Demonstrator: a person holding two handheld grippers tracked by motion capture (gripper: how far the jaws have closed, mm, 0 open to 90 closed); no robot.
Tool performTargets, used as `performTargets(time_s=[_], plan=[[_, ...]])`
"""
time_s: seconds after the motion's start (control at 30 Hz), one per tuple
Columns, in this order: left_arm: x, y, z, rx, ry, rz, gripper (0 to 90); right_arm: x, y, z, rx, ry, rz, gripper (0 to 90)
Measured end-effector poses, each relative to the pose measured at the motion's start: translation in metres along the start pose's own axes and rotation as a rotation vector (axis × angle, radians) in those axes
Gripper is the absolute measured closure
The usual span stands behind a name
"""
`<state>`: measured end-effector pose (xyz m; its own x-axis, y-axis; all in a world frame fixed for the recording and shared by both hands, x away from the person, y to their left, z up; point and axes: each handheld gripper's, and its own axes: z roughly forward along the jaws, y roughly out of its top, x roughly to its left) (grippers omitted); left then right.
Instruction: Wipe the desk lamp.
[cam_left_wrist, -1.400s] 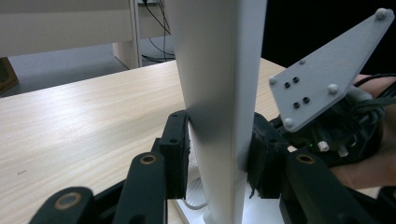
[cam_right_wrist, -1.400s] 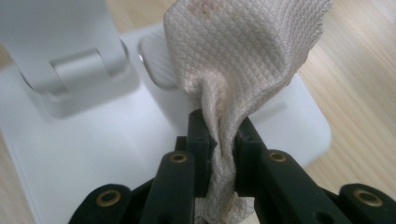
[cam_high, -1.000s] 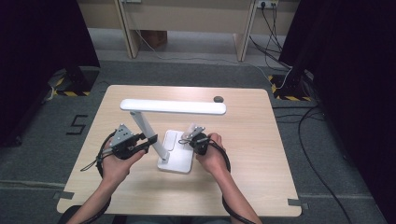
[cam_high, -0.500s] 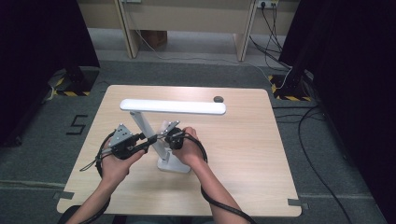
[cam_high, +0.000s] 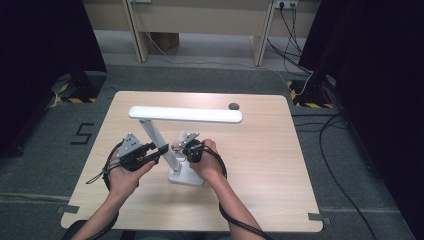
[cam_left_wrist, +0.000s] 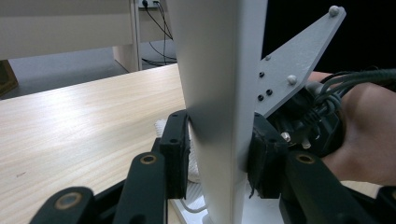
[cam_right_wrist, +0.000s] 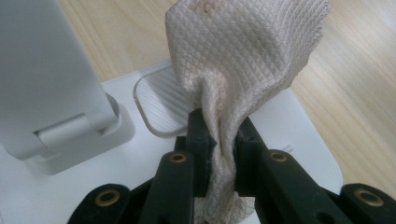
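wiping the desk lamp (cam_high: 185, 114) looks barely under way: the left gripper (cam_left_wrist: 219, 154) clamps the lamp's slanted white arm (cam_left_wrist: 219, 93) to steady it, while the right gripper (cam_right_wrist: 218, 140) pinches a quilted cloth (cam_right_wrist: 243, 60) just above the lamp's base (cam_right_wrist: 299, 140) near the table's (cam_high: 260, 165) front. the base, arm and long head look yet to be rubbed.

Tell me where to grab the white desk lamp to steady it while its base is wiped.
Grip the slanted arm low down, from the lamp's left, jaws across its flat faces. It is slim and flat-sided, so the pads seat squarely, as the left hand-held gripper does, leaving the base free for the cloth.
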<state>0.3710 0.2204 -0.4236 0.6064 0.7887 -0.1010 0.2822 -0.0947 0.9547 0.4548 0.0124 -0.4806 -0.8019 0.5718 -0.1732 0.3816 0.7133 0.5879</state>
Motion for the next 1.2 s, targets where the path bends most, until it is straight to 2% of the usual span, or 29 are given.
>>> performTargets(time_s=[0.2,0.37,0.43,0.5,0.57,0.73,0.77,0.83,0.9,1.03,1.1,1.2], plan=[[0.0,0.0,0.0,0.004,-0.001,0.001,63.2,-0.003,-0.007,-0.004,0.022,-0.028,0.007,81.1],[-0.002,0.0,0.001,0.002,-0.01,0.001,63.7,-0.009,-0.017,-0.011,0.018,-0.037,0.041,81.2],[-0.004,0.0,0.001,0.008,0.002,-0.008,65.0,-0.011,-0.02,-0.014,0.02,-0.051,0.033,81.2],[-0.004,0.001,0.002,0.009,0.007,0.006,65.0,-0.012,-0.022,-0.016,0.041,-0.073,0.039,81.2],[-0.004,0.0,0.001,0.008,0.004,0.01,64.7,-0.015,-0.024,-0.017,0.033,-0.062,0.048,81.1],[-0.004,0.0,0.001,0.005,0.001,0.008,64.8,-0.022,-0.033,-0.019,0.041,-0.087,0.033,81.2],[-0.004,0.0,0.001,0.005,0.002,0.009,64.8,-0.022,-0.035,-0.02,0.042,-0.092,0.055,81.2],[-0.005,0.0,0.001,0.008,0.004,0.014,64.8,-0.025,-0.037,-0.021,0.044,-0.1,0.05,81.2],[-0.006,0.001,-0.001,0.009,0.009,0.021,64.8,-0.026,-0.038,-0.022,0.059,-0.124,0.057,81.2],[-0.007,0.0,-0.002,0.008,0.005,0.021,64.4,-0.029,-0.039,-0.023,0.082,-0.153,0.032,81.1],[-0.008,-0.001,-0.003,0.008,0.005,0.019,64.3,-0.028,-0.038,-0.025,0.093,-0.168,0.043,81.1],[-0.008,-0.002,-0.004,0.007,0.003,0.017,64.1,-0.027,-0.031,-0.027,0.053,-0.151,0.03,81.0]])
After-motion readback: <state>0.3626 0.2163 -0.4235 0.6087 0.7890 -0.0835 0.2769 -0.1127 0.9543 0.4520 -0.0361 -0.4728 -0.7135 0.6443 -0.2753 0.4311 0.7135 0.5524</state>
